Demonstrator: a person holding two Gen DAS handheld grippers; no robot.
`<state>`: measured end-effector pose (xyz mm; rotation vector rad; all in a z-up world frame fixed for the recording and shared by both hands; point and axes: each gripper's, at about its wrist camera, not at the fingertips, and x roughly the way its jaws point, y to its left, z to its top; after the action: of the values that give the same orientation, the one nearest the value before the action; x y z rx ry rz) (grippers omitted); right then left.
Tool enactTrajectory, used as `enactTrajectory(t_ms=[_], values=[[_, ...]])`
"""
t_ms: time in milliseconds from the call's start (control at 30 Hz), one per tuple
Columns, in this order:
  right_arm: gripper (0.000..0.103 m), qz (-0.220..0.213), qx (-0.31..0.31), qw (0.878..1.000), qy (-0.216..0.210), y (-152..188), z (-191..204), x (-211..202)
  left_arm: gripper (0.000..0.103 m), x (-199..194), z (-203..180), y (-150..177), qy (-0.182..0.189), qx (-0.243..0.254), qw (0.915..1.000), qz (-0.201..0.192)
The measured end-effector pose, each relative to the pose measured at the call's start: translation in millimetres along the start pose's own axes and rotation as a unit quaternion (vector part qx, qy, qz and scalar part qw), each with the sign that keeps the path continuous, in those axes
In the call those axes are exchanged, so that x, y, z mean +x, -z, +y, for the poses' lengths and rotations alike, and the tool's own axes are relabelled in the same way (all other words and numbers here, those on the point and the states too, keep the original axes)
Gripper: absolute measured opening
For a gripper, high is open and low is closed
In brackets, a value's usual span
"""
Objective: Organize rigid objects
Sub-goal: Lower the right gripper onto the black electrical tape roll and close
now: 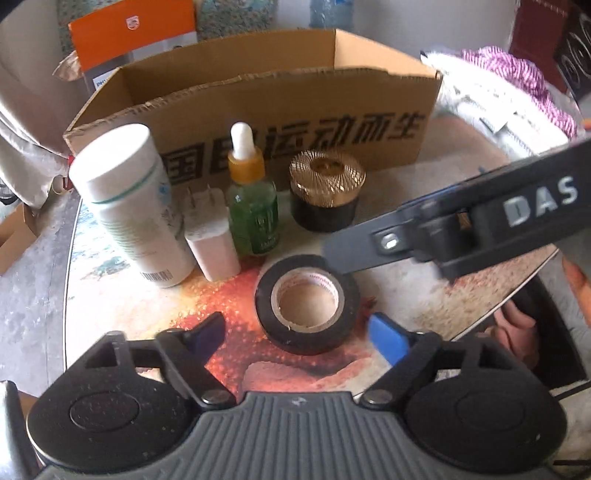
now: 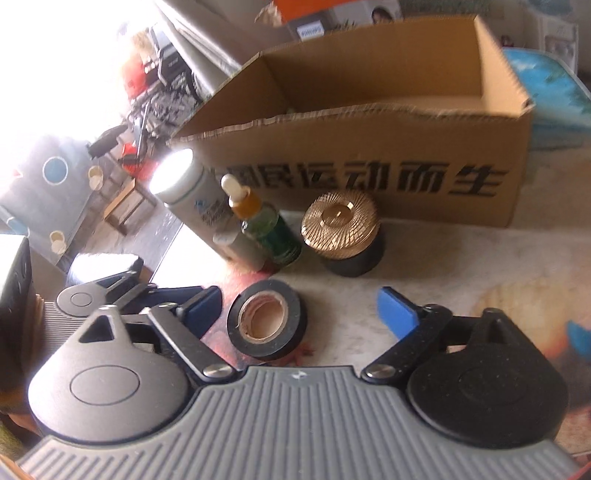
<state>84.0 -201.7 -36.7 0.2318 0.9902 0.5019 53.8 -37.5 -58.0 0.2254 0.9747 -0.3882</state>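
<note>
A black tape roll [image 1: 307,303] lies flat on the table, between the open fingers of my left gripper [image 1: 299,332]. It also shows in the right wrist view [image 2: 266,319], between the open fingers of my right gripper [image 2: 300,310]. Behind it stand a white bottle [image 1: 129,199], a white charger plug [image 1: 212,236], a green dropper bottle [image 1: 251,206] and a black jar with a gold lid [image 1: 327,188]. An open cardboard box [image 1: 295,110] stands behind them. The right gripper's finger [image 1: 354,251] reaches in over the tape's far edge.
The round table [image 1: 424,295] has a printed top, with its edge at left and right. Cloth and plastic bags [image 1: 509,85] lie at the far right. An orange carton [image 1: 133,33] stands behind the box.
</note>
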Motion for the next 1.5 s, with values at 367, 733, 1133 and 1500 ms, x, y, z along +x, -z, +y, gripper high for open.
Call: enactTrajectory(t_ms=[367, 733, 1133, 1500], values=[[0.036, 0.053, -0.008, 0.998, -0.017, -2, 3, 37, 0.065, 7, -1, -6, 0.017, 0.004, 0.9998, 0.005], [0.032, 0.045, 0.021, 0.999, -0.007, 5, -14, 37, 0.065, 15, -28, -16, 0.042, 0.039, 0.9983, -0.001], [0.026, 0.028, 0.009, 0.999, 0.017, 9, -23, 33, 0.065, 27, -40, -29, 0.045, 0.057, 0.9974, 0.005], [0.021, 0.022, 0.015, 1.000, 0.011, 11, -33, 29, 0.068, 34, -46, -36, 0.036, 0.063, 0.9974, 0.004]])
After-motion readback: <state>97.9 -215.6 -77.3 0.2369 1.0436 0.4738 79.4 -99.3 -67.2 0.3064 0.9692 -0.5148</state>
